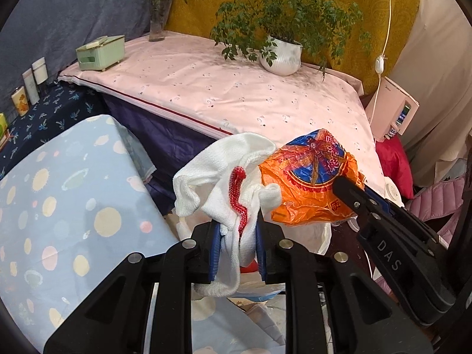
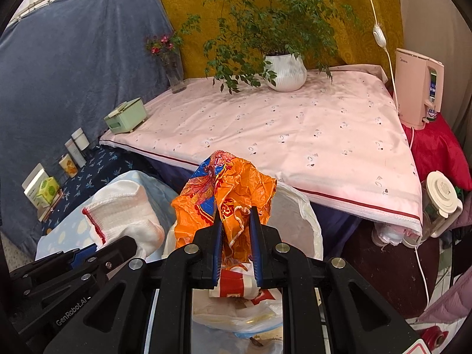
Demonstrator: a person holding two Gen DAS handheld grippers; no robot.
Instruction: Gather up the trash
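Observation:
My left gripper (image 1: 237, 230) is shut on a white knitted glove (image 1: 224, 177) with a red-trimmed cuff, held in the air. My right gripper (image 2: 236, 218) is shut on a crumpled orange and blue wrapper (image 2: 227, 194). The wrapper also shows in the left wrist view (image 1: 312, 177), right beside the glove. The glove shows in the right wrist view (image 2: 124, 212), to the left. Both hang over a white-lined trash bin (image 2: 306, 221) that holds a red and white carton (image 2: 236, 284) and plastic scraps.
A pink-covered table (image 2: 295, 135) lies behind, with a potted plant (image 2: 286, 70), a flower vase (image 2: 174, 70) and a green box (image 2: 126, 116). A pink appliance (image 2: 419, 85) and a jar (image 2: 439, 203) stand right. A blue dotted cushion (image 1: 59, 200) lies left.

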